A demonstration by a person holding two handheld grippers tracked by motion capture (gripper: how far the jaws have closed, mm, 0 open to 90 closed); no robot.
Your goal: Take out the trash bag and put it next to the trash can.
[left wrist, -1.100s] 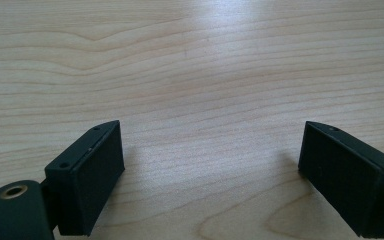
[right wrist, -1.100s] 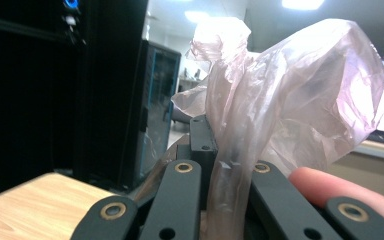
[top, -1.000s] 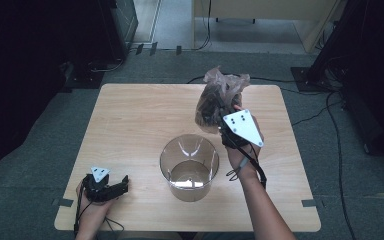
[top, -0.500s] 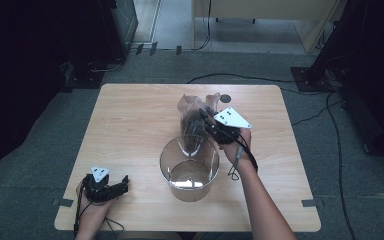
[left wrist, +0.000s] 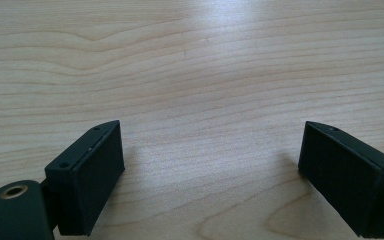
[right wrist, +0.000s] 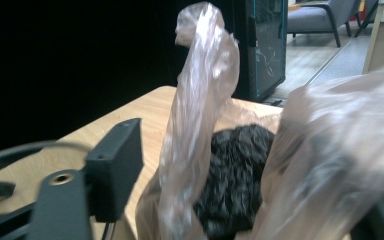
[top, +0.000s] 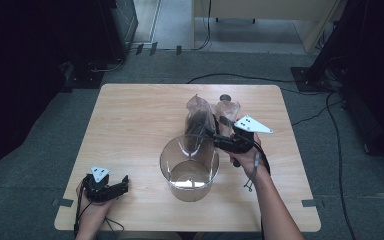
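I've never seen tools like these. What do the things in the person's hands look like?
Each hand holds a black gripper, the left gripper and the right gripper, topped by a grey three-cornered plate with dark dots. Both have two flat, blocky black jaws with small screw holes. Black cables trail from them. Forearms are bare, no sleeves.

The plastic bag (right wrist: 300,165) blurs at three o'clock in the right gripper view, hiding the right gripper's (right wrist: 245,200) far jaw.

On the surface (top: 130,130), a container (top: 189,167) stands near the middle toward the person's edge. Just behind it, touching its far rim, sits a bag (top: 205,117), with the right gripper (top: 216,139) beside it. The left gripper (top: 122,184) rests well apart at the near left corner.
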